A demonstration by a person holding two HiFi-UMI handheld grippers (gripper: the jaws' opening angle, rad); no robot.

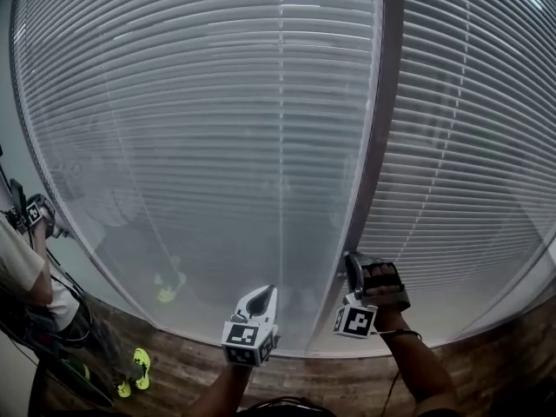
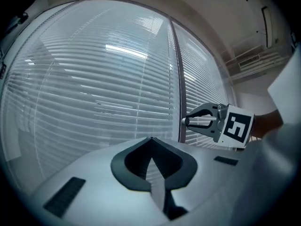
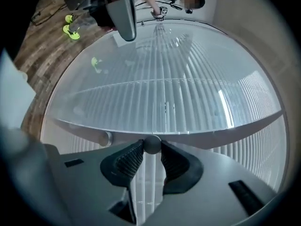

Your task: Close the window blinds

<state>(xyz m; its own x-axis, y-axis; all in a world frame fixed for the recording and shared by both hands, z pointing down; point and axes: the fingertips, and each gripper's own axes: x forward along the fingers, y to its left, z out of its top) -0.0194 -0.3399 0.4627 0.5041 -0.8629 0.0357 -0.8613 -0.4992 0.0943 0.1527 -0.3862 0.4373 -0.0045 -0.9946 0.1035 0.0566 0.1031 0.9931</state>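
Note:
White slatted blinds (image 1: 200, 129) cover the wide left pane, and a second set (image 1: 469, 146) covers the right pane. A dark frame post (image 1: 382, 102) stands between them. My right gripper (image 1: 353, 266) is at the foot of that post. In the right gripper view it (image 3: 152, 146) is shut on a thin round tilt wand (image 3: 152, 142), seen end-on between the ribbed pads. My left gripper (image 1: 263, 292) hangs in front of the left pane, its tips (image 2: 150, 139) together with nothing between them. The right gripper (image 2: 186, 122) also shows beside the post in the left gripper view.
A person (image 1: 26, 276) stands at the far left holding a small device (image 1: 35, 211), with cables about. Yellow-green shoes (image 1: 139, 367) rest on the brown wooden floor (image 1: 486, 363). The window's bottom sill (image 1: 408, 341) runs just below both grippers.

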